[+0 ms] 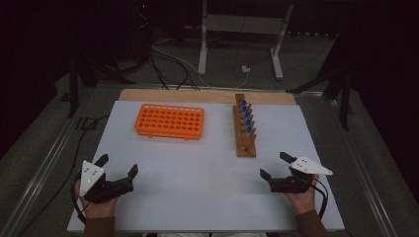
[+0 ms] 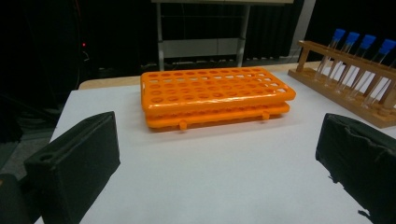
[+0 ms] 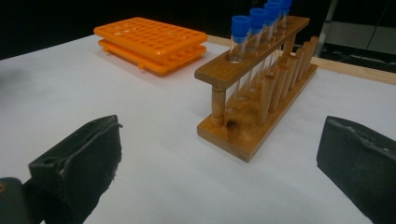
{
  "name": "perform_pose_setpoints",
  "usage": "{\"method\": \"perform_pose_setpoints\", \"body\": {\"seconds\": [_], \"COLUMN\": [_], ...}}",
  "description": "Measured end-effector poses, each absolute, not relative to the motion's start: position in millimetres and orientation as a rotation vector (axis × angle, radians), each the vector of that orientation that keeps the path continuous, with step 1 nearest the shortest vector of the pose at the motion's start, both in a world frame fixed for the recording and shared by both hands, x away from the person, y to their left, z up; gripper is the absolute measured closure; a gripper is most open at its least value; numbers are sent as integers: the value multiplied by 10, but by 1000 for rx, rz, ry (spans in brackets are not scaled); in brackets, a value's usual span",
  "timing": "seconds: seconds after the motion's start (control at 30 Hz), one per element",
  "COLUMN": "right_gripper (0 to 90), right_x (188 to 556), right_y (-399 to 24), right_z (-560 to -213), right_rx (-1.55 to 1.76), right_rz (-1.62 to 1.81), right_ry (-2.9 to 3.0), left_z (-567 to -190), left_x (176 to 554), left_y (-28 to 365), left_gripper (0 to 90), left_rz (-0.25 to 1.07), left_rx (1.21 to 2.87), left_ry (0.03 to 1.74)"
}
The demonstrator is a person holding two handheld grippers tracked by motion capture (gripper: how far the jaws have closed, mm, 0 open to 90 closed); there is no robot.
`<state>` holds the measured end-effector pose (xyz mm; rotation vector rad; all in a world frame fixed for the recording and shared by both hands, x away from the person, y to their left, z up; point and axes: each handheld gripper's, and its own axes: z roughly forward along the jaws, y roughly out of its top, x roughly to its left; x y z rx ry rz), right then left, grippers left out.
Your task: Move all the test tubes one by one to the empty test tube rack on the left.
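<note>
While well ahead of left gripper point(image 1: 117, 167) sits flat orange plastic grid rack point(image 1: 169, 121) — unobstructed; wooden rack of blue-capped glass tubes point(image 1: 245, 126) just beyond right gripper point(image 1: 275, 165) — both wide open, empty.

High view looks down on table point(image 1: 207, 197); gripper views low, near, sharing orange rack point(image 2: 215, 93).

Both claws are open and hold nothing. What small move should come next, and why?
Probably move the right claw forward toward the wooden rack and the nearest blue-capped tube. That claw sits just in front of the rack, open and empty, while the orange rack stands with bare holes to the left, which suggests the tubes go there.
</note>
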<state>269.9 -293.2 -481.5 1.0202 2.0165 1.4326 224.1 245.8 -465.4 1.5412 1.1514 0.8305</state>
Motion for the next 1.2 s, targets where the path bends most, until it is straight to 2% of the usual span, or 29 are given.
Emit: {"method": "perform_pose_setpoints", "body": {"seconds": [0.7,0.8,0.97,1.2], "right_gripper": [1,3,55,69], "right_x": [2724,2718,2757,3008], "right_y": [-2918,-2888,-2898,-2893], "right_z": [-4822,-4749,-4606,-4502], "right_rx": [1041,1030,1007,1035], "right_rz": [1489,1508,1529,1470], "right_ry": [2038,2034,2002,1988], "left_z": [-4674,-4678,-4699,-4703], "left_x": [2253,2256,2277,2267], "left_y": [2435,2440,2432,2418], "left_gripper": [7,7,7,7], "left_rz": [855,854,850,859], "left_rx": [1529,1525,1530,1532], "left_ry": [1176,1183,1189,1196]}}
